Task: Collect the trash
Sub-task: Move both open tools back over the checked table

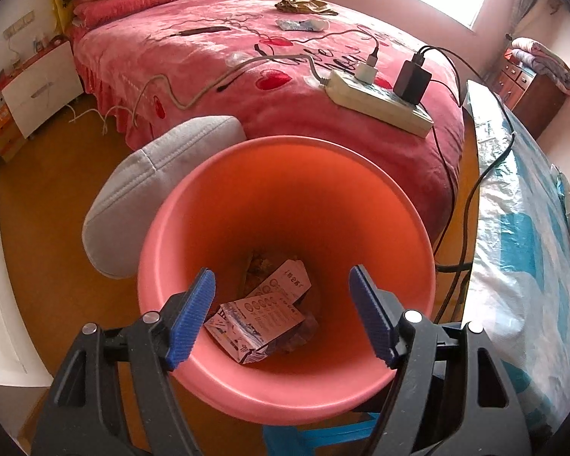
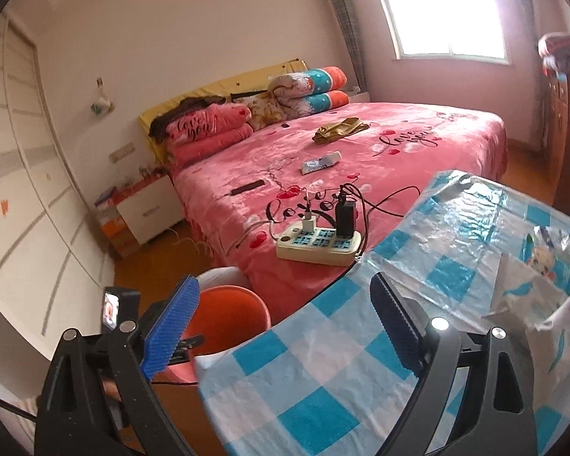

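Observation:
My left gripper [image 1: 281, 271] hangs open over the mouth of a pink bin [image 1: 285, 190], with nothing between its blue pads. Inside the bin lies a printed carton [image 1: 254, 323] on top of other scraps. My right gripper [image 2: 285, 281] is open and empty above the near edge of a table with a blue checked cloth [image 2: 323, 361]; the bin [image 2: 228, 315] is below it to the left. Crumpled wrappers and paper [image 2: 539, 266] lie on the table at the far right. On the pink bed are a flat wrapper [image 2: 321, 162] and a crumpled gold-olive piece [image 2: 340, 128].
A power strip [image 2: 317, 245] with two chargers sits on the bed's corner, and its cables trail across the bed and down past the table. A grey cushioned seat [image 1: 152, 190] stands against the bin. A white nightstand [image 1: 41, 87] is beside the bed.

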`<state>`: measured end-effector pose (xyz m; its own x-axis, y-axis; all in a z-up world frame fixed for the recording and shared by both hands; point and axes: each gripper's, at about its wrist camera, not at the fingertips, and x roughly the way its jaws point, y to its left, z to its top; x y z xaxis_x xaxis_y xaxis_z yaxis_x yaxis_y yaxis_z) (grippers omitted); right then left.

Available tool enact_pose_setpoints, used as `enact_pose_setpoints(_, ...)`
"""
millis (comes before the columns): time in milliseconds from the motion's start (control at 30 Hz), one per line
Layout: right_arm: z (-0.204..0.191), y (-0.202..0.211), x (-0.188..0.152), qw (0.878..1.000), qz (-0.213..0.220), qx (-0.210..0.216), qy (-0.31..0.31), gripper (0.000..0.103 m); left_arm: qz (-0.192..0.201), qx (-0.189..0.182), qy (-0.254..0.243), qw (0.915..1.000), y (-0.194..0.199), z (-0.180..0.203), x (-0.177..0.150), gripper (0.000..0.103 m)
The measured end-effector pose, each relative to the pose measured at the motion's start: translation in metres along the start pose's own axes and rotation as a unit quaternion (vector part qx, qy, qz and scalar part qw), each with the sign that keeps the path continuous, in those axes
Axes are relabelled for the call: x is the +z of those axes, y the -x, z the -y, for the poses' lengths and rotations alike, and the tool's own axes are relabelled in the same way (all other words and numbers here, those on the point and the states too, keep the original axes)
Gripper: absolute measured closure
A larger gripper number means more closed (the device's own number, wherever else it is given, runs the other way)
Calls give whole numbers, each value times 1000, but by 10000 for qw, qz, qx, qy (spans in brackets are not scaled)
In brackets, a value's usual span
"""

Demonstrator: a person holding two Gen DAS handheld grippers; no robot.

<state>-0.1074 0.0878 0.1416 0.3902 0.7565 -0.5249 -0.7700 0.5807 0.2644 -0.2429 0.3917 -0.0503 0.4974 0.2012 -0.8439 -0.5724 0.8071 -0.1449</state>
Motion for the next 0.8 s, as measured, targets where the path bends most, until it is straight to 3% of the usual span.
enact_pose_setpoints(233,-3,17,-1,9998,120,79,-117,10,25,-90,-46,9999,7,5,-5,29)
enact_pose_setpoints(600,-14,13,-24,9998,-159,-66,66,10,-41,-488,4,9988,11,10,-18,29)
enact_pose_setpoints(800,-20,22,-44,9984,-236,-348,368,10,-136,-626,-166,9978,14,18,-37,29)
